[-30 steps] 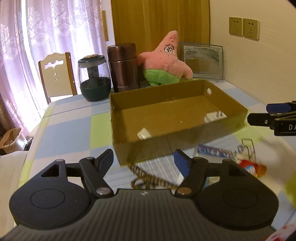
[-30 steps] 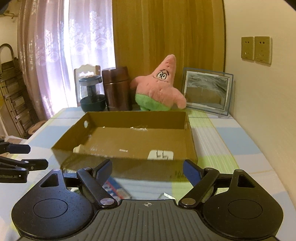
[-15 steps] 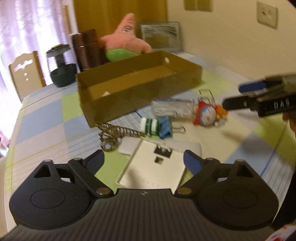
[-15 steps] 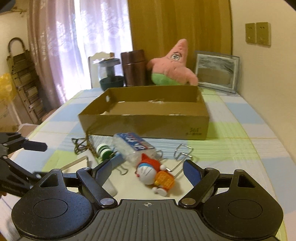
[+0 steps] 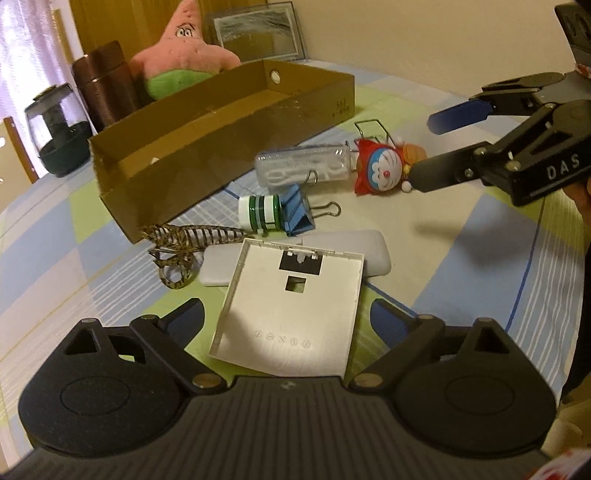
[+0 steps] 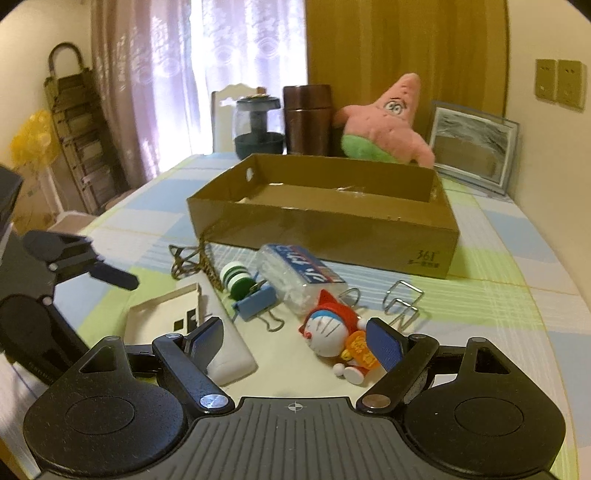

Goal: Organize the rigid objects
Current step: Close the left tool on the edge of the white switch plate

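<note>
Lying between the opening left tool (image 5: 286, 317), wide apart: a square plate (image 5: 288, 306).

On table (image 5: 461, 229): cardboard box (image 5: 207, 147) at rear. Before box, left to right: hair claw (image 5: 184, 240), small jar (image 5: 260, 214) touching binder clip (image 5: 299, 214), plastic bottle (image 5: 303, 168), cat figurine (image 5: 380, 168). Nearest: flat tray (image 5: 288, 302) overlapping slim case (image 5: 369, 251). Behind box: plush star (image 5: 181, 55), flask (image 5: 103, 81), picture frame (image 5: 258, 33).

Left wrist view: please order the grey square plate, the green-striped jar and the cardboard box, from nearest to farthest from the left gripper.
From the left gripper:
1. Grey square plate, between the fingers.
2. Green-striped jar, beyond it, lying by a blue clip.
3. Cardboard box, farthest, behind.
</note>
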Demonstrator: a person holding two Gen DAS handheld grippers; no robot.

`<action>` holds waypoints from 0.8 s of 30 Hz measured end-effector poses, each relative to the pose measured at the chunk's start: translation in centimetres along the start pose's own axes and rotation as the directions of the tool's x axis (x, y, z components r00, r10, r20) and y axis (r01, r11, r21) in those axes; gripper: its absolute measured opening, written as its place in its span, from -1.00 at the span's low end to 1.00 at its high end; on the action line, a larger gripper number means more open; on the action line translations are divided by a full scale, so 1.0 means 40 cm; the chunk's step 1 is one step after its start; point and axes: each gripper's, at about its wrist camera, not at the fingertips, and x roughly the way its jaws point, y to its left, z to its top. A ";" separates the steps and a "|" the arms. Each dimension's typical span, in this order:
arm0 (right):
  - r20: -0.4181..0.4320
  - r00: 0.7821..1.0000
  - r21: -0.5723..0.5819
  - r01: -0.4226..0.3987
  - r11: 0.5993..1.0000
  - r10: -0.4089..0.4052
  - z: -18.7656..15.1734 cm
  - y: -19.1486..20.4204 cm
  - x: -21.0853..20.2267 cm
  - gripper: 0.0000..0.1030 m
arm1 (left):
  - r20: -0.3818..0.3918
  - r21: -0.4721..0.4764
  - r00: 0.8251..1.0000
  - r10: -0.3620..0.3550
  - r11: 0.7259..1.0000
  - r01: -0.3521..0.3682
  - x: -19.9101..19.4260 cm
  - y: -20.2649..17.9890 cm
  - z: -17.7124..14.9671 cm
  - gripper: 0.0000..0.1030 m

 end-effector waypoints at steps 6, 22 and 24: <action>-0.031 1.000 -0.031 -0.001 1.000 0.000 -0.012 0.013 0.026 0.58 | -0.019 -0.001 0.999 -0.030 1.000 0.030 0.032 0.018 0.003 0.84; -0.030 1.000 -0.041 0.008 0.999 -0.009 -0.008 0.012 0.039 0.58 | -0.053 -0.010 0.993 -0.108 0.994 0.107 0.081 0.038 0.024 0.71; -0.032 0.999 -0.042 0.012 0.999 -0.014 -0.008 0.011 0.040 0.58 | -0.054 -0.024 0.993 -0.107 0.994 0.106 0.081 0.040 0.025 0.71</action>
